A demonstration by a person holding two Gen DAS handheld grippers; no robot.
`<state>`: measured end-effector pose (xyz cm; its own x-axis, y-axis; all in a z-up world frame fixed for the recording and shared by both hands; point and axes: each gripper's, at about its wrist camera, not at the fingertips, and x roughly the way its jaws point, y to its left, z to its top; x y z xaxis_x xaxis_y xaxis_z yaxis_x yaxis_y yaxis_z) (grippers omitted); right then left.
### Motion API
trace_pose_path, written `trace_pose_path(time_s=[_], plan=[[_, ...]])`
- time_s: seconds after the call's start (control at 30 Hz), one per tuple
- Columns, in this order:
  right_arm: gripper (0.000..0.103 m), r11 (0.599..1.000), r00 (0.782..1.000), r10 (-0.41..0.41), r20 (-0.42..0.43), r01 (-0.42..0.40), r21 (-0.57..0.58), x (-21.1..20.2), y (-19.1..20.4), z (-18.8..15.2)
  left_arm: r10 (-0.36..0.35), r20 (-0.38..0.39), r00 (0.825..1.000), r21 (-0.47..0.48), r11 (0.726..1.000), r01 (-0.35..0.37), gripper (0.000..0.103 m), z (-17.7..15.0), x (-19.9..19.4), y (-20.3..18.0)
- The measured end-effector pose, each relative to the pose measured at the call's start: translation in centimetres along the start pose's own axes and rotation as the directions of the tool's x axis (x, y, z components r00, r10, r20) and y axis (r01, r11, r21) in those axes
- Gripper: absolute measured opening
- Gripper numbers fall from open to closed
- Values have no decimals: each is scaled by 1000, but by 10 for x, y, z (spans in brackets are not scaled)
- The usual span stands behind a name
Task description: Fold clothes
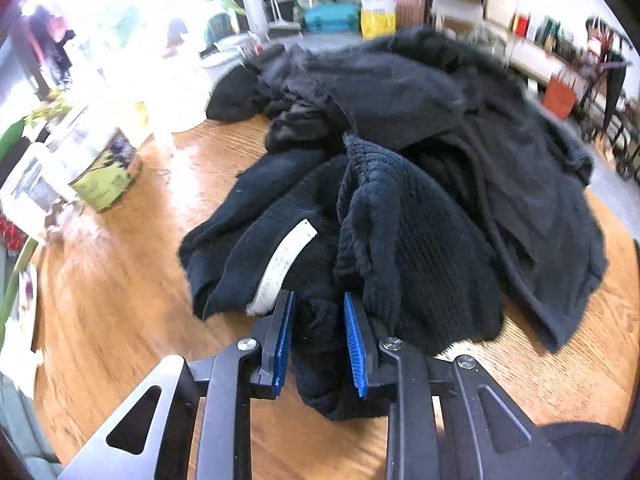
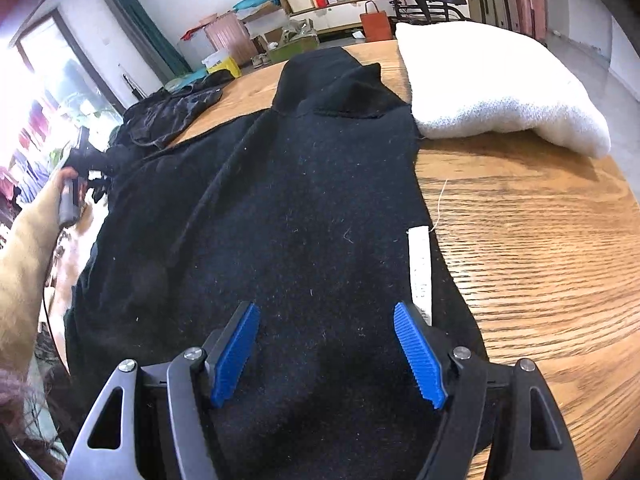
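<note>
While a black knit garment point(image 1: 400, 216) lies bunched in a heap on the wooden bench point(image 1: 120, 280), the left hand-held gripper point(image 1: 320, 340) has its blue pads closed down on a thick fold of it, beside a white label point(image 1: 284, 256). The right hand-held gripper point(image 2: 332, 352) hangs with its pads wide apart, gripping nothing, over the flatter spread of black cloth near a folded white garment point(image 2: 500, 92). To fold neatly, I judge the pinched edge should be drawn taut and level so the bunching smooths out.
</note>
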<state>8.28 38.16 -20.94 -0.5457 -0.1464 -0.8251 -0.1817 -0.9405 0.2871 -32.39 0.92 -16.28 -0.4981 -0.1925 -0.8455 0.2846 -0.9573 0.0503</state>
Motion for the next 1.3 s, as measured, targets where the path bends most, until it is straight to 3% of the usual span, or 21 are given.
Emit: trace_pose_path(time_s=[0.17, 0.37, 0.43, 0.5, 0.53, 0.63, 0.67, 0.8, 0.9, 1.0, 1.07, 1.2, 1.3], plan=[[79, 1000, 1000, -3, 3, 3, -8, 0, 3, -1, -163, 35, 986, 93, 983, 159, 27, 1, -4, -49], [81, 1000, 1000, 16, 14, -17, 7, -5, 0, -6, -354, 55, 934, 209, 918, 336, 27, 2, -9, -107], [82, 1000, 1000, 19, 15, -19, 8, -5, -1, -6, -295, 37, 955, 261, 925, 276, 27, 0, 6, -128], [82, 1000, 1000, 21, 16, -21, 9, -6, -1, -7, -191, -6, 982, 286, 940, 185, 28, -5, 20, -140], [83, 1000, 1000, 22, 17, -22, 9, -6, -1, -7, -196, 21, 980, 259, 948, 184, 28, -6, 19, -135], [83, 1000, 1000, 23, 14, -23, 8, -6, -1, -8, -150, -11, 989, 199, 969, 149, 22, -2, 24, -114], [83, 1000, 1000, 23, 13, -24, 8, -7, -1, -8, -129, -21, 991, 183, 974, 131, 5, 1, 25, -107], [83, 1000, 1000, 18, 13, -18, 14, -7, -1, -8, -78, -67, 995, 81, 993, 83, 3, 5, 30, -55], [83, 1000, 1000, 11, 13, -12, 15, -7, 0, -8, 54, -52, 997, 51, 997, -51, 3, 1, 34, -17], [83, 1000, 1000, 10, 11, -10, 14, -6, 0, -8, 120, -34, 992, -18, 993, -121, 3, -2, 39, 27], [83, 1000, 1000, 13, 11, -13, 13, -6, -1, -8, 99, -23, 995, -42, 994, -100, 3, -7, 39, 48], [87, 1000, 1000, 9, 16, -9, 9, -4, 2, -7, -44, -6, 999, -163, 986, 43, 3, -25, 12, 82], [87, 1000, 1000, -9, 16, 9, 2, -1, 5, -6, -114, -6, 993, -82, 990, 113, 3, -43, -19, 74]])
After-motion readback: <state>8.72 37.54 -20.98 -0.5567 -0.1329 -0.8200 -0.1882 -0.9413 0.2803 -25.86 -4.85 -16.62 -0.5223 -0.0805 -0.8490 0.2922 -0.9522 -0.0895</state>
